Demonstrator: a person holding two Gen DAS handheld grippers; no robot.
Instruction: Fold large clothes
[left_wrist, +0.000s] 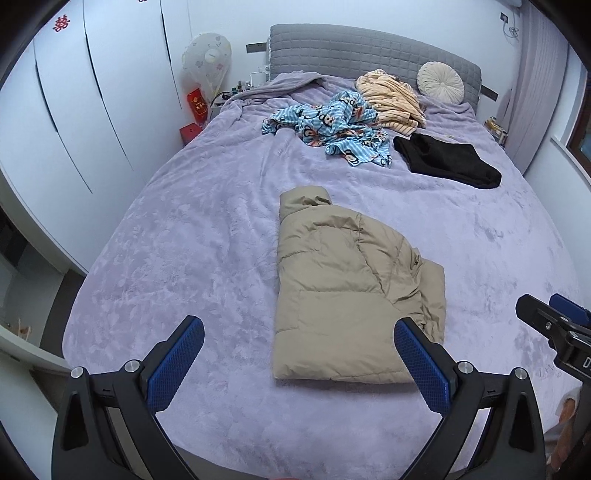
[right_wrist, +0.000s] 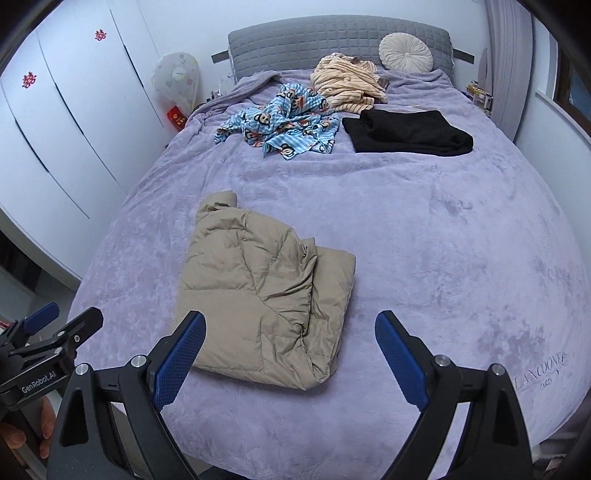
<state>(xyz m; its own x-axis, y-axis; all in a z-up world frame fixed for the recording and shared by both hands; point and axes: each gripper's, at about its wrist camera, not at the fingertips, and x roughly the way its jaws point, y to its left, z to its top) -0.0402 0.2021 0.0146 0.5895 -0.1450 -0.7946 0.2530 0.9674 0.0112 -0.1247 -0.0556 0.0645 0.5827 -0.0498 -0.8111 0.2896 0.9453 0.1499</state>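
A beige puffer jacket (left_wrist: 347, 291) (right_wrist: 266, 295) lies folded into a rough rectangle on the lavender bed cover (left_wrist: 184, 240) (right_wrist: 443, 240), near the foot of the bed. My left gripper (left_wrist: 298, 323) hovers above the jacket's near edge, open wide, with nothing between its blue pads (left_wrist: 177, 365). Over the jacket's near right corner my right gripper (right_wrist: 290, 315) is likewise open wide and holds nothing. Each gripper shows at the edge of the other's view: the right gripper (left_wrist: 546, 321) and the left gripper (right_wrist: 55, 332).
Near the headboard (left_wrist: 369, 48) lie a crumpled blue cartoon-print garment (left_wrist: 332, 125), a cream striped garment (left_wrist: 391, 98), a folded black garment (left_wrist: 447, 160) and a round cushion (left_wrist: 439, 83). White wardrobes (left_wrist: 92, 92) and a covered fan (left_wrist: 207, 59) stand left of the bed.
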